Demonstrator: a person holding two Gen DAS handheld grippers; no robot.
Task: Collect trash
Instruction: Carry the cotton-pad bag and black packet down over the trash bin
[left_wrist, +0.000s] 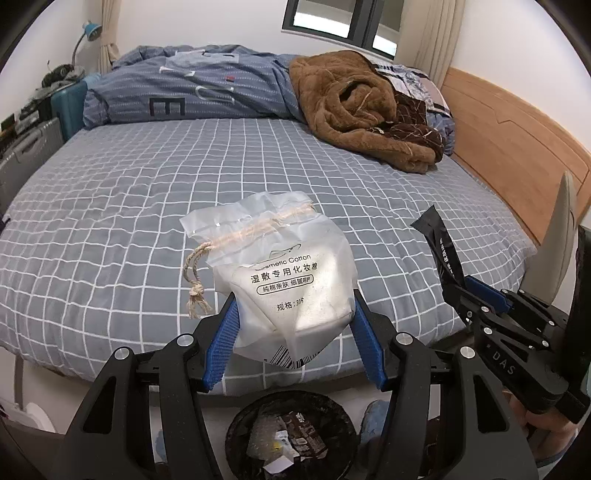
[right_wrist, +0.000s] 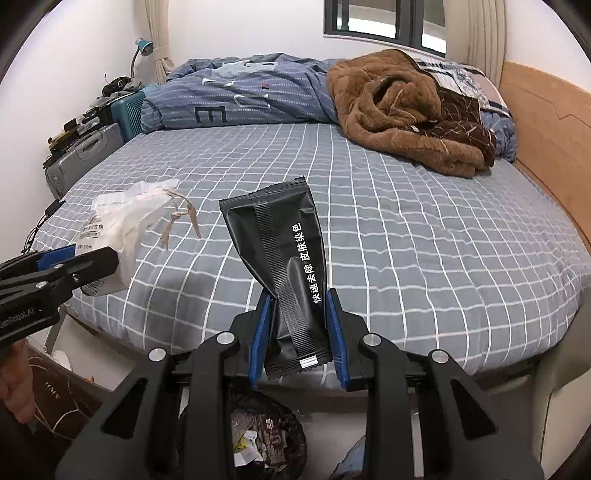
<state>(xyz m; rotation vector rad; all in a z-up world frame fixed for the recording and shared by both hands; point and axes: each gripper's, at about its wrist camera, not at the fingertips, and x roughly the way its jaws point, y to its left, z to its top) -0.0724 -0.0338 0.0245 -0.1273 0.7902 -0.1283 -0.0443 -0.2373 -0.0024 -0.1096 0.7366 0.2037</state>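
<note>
My left gripper (left_wrist: 293, 299) is shut on a white cosmetic-cotton bag (left_wrist: 280, 273) with a string tie, held up over the near edge of the bed. It also shows in the right wrist view (right_wrist: 122, 225) at the left. My right gripper (right_wrist: 297, 299) is shut on a black wrapper (right_wrist: 284, 254) with white Chinese text, held upright. The wrapper also shows in the left wrist view (left_wrist: 441, 251) at the right. A black trash bin (left_wrist: 291, 432) with several scraps in it stands on the floor below both grippers, and also shows in the right wrist view (right_wrist: 262, 439).
The bed (left_wrist: 147, 177) has a grey checked sheet. A brown blanket (left_wrist: 354, 107) and a blue duvet (left_wrist: 192, 88) lie at its far side. A wooden headboard (left_wrist: 517, 125) is on the right. Suitcases (right_wrist: 85, 155) stand at the left wall.
</note>
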